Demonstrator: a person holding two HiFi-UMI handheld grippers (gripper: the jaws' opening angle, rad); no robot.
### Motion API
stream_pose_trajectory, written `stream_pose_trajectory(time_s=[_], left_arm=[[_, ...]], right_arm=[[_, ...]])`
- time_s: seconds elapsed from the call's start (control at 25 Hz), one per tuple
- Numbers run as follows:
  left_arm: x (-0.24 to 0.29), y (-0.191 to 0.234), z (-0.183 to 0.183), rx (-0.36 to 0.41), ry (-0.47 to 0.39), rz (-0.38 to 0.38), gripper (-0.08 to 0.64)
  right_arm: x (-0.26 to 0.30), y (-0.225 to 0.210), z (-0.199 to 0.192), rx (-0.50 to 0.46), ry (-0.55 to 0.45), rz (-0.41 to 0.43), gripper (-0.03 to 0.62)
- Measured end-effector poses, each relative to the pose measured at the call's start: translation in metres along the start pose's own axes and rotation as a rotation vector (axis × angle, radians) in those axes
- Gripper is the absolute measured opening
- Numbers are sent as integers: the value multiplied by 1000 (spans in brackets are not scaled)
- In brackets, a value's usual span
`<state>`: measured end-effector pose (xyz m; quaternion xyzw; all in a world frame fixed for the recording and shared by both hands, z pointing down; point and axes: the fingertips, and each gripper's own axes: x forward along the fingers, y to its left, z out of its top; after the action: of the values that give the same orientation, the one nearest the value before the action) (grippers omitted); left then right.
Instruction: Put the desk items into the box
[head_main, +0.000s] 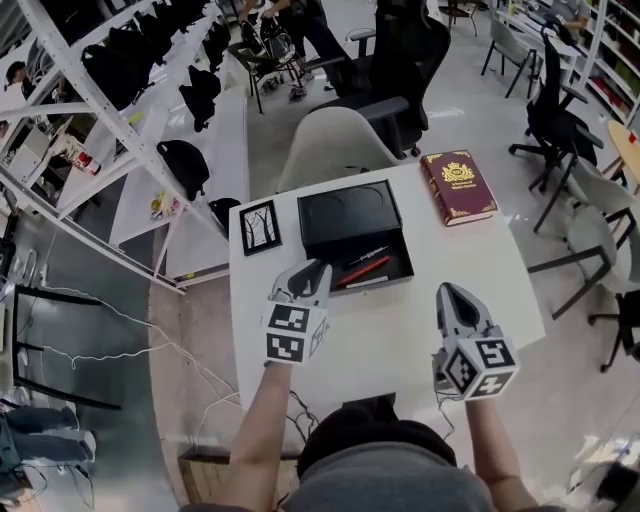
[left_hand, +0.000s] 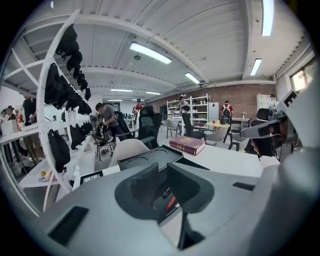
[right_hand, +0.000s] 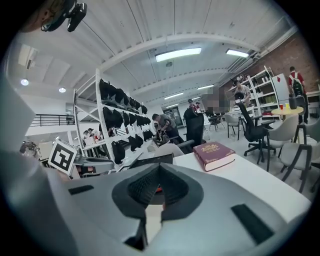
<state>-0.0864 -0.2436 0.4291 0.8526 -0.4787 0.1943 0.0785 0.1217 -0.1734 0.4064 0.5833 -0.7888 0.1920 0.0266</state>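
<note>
An open black box (head_main: 349, 213) stands mid-table, its lid tilted back. In its tray lie a red pen (head_main: 365, 271) and a black pen (head_main: 368, 256). Left of the box is a small black picture frame (head_main: 260, 227); a red book (head_main: 458, 186) lies to its right. My left gripper (head_main: 312, 275) hovers at the box's front left corner, open and empty; in the left gripper view the red pen (left_hand: 171, 202) shows through the gap of the gripper (left_hand: 161, 171). My right gripper (head_main: 452, 298) is near the table's front right, shut and empty, its jaws (right_hand: 160, 171) meeting.
The white table (head_main: 390, 330) holds these items, with bare top around both grippers. A pale chair (head_main: 335, 145) and a black office chair (head_main: 400, 60) stand behind it. White racks with black bags (head_main: 185, 160) line the left. More chairs (head_main: 560, 130) are at the right.
</note>
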Motion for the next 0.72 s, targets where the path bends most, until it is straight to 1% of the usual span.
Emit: stream_pose_trajectory(time_s=[0.16, 0.4, 0.72], left_arm=[[-14, 2, -7, -54, -32, 40, 57], [-36, 5, -17, -103, -76, 101, 57], [-52, 6, -24, -130, -103, 147, 57]], right_arm=[[0, 4, 0, -7, -2, 15, 5], [-2, 12, 2, -20, -3, 39, 5], [-5, 19, 1, -52, -2, 59, 5]])
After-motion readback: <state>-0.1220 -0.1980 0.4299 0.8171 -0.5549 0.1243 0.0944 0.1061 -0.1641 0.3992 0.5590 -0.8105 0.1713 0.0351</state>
